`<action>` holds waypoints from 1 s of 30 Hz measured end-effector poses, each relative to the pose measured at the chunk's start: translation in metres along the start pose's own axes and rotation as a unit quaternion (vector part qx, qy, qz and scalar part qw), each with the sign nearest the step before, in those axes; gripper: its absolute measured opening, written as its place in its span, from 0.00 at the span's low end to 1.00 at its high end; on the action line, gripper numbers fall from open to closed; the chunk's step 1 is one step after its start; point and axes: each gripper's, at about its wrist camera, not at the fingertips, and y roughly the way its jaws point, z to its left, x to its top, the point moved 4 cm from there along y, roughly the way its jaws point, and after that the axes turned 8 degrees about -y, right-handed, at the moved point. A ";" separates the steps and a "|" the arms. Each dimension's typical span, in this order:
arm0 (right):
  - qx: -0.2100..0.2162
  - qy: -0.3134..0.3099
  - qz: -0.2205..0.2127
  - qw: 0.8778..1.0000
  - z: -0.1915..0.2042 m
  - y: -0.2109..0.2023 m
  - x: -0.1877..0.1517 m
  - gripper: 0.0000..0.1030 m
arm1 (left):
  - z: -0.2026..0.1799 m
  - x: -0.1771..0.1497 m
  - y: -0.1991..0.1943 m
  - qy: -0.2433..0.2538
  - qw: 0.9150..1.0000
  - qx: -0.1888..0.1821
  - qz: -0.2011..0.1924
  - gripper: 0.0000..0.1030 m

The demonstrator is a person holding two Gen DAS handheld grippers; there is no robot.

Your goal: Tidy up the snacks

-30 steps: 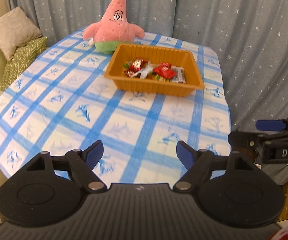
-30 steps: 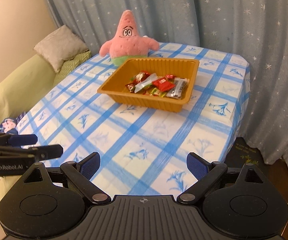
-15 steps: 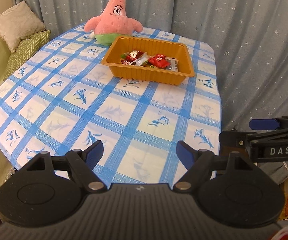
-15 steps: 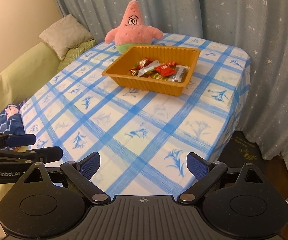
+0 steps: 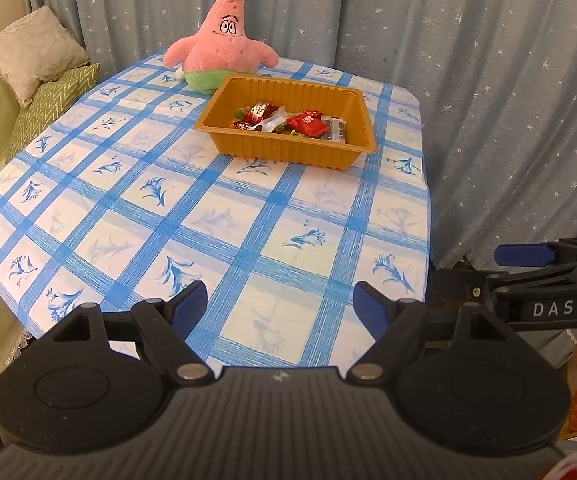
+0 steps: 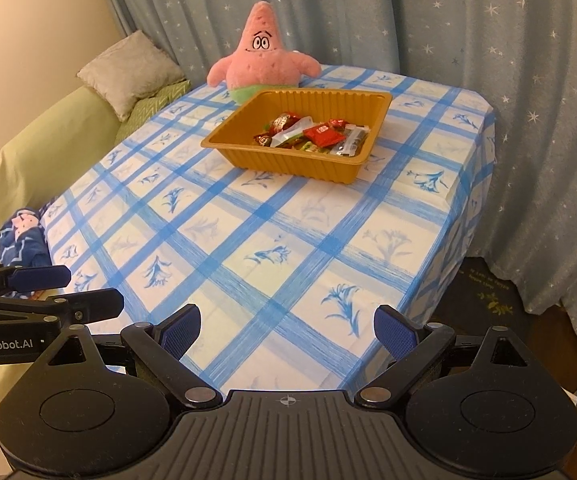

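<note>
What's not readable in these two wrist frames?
- Snacks in the orange tray: piled together, wrappers too small to read or count, both views.
- Tray's near floor: hidden by its front wall.
- Plush toy's base: hidden behind the tray, right view.
- Right gripper: cut off by the edge in the left view.

Pink star plush (image 5: 224,54) on checked tablecloth (image 5: 216,216); starry curtain (image 5: 468,80) behind.

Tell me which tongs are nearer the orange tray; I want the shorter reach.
Neither clearly. The left tongs and right tongs both hover open at the near table edge, far from the tray.
</note>
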 end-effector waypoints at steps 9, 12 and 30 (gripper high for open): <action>0.000 0.000 -0.001 1.000 -0.001 -0.003 -0.002 0.90 | -0.003 -0.002 -0.001 0.001 1.000 -0.001 0.000 0.76; 0.000 0.000 -0.001 1.000 -0.001 -0.003 -0.002 0.90 | -0.002 -0.001 -0.001 0.001 1.000 -0.001 0.000 0.76; 0.000 0.000 -0.001 1.000 -0.002 -0.003 -0.002 0.90 | -0.007 -0.002 -0.002 0.003 1.000 -0.001 -0.001 0.76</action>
